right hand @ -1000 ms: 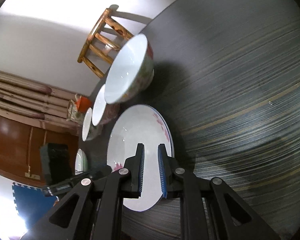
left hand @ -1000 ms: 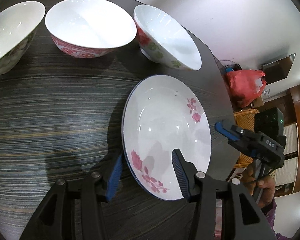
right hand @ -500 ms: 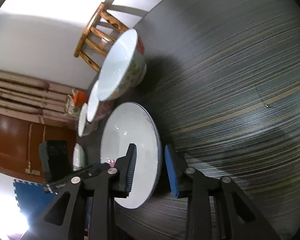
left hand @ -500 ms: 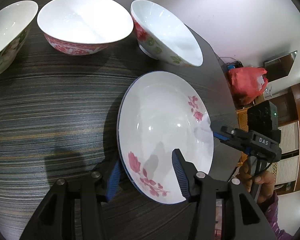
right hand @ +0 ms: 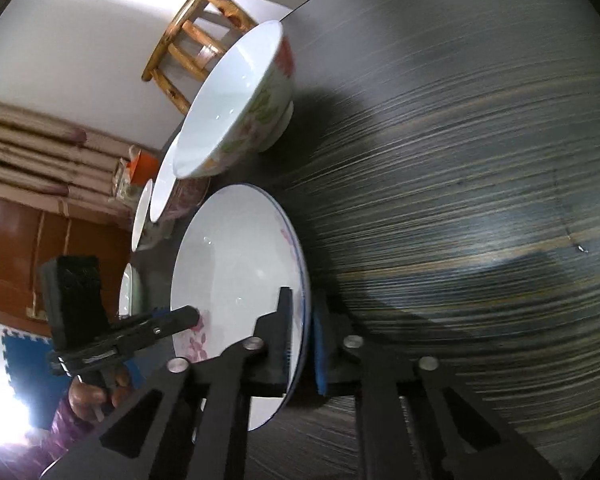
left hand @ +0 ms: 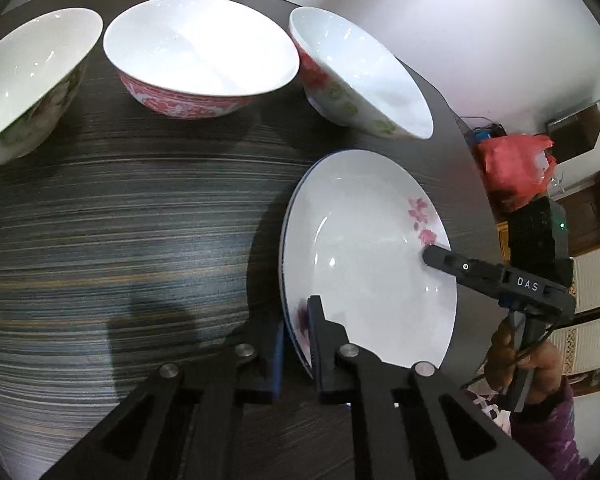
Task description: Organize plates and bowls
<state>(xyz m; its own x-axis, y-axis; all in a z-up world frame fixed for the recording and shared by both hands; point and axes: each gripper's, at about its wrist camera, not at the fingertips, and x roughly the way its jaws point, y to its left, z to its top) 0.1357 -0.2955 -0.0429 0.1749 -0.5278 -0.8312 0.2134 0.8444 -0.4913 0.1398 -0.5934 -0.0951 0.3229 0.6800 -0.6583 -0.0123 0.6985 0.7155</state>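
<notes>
A white plate (left hand: 364,256) with pink flowers and a thin blue edge lies near the dark table's (left hand: 120,220) right edge. My left gripper (left hand: 296,320) is shut on its near rim, one finger above and one below. On the plate's (right hand: 236,264) opposite rim my right gripper (right hand: 304,312) is also shut. Each gripper shows in the other's view: the right gripper (left hand: 430,254) on the far rim, the left gripper (right hand: 194,314) at the left. Three bowls stand in a row behind: a green-flowered bowl (left hand: 28,80), a red-patterned bowl (left hand: 196,52) and a red-and-green bowl (left hand: 360,72).
A wooden stool (right hand: 196,40) stands beyond the table (right hand: 460,160). A red bag (left hand: 512,168) lies on the floor past the table's right edge. A hand (left hand: 508,360) in a purple sleeve holds the right gripper. In the right wrist view the nearest bowl (right hand: 236,104) hides most of the others.
Both grippers have closed onto the plate's rim: the left jaws stood wide around it, the right ones slid over the edge, then shut. The plate sits further right in the left view.
</notes>
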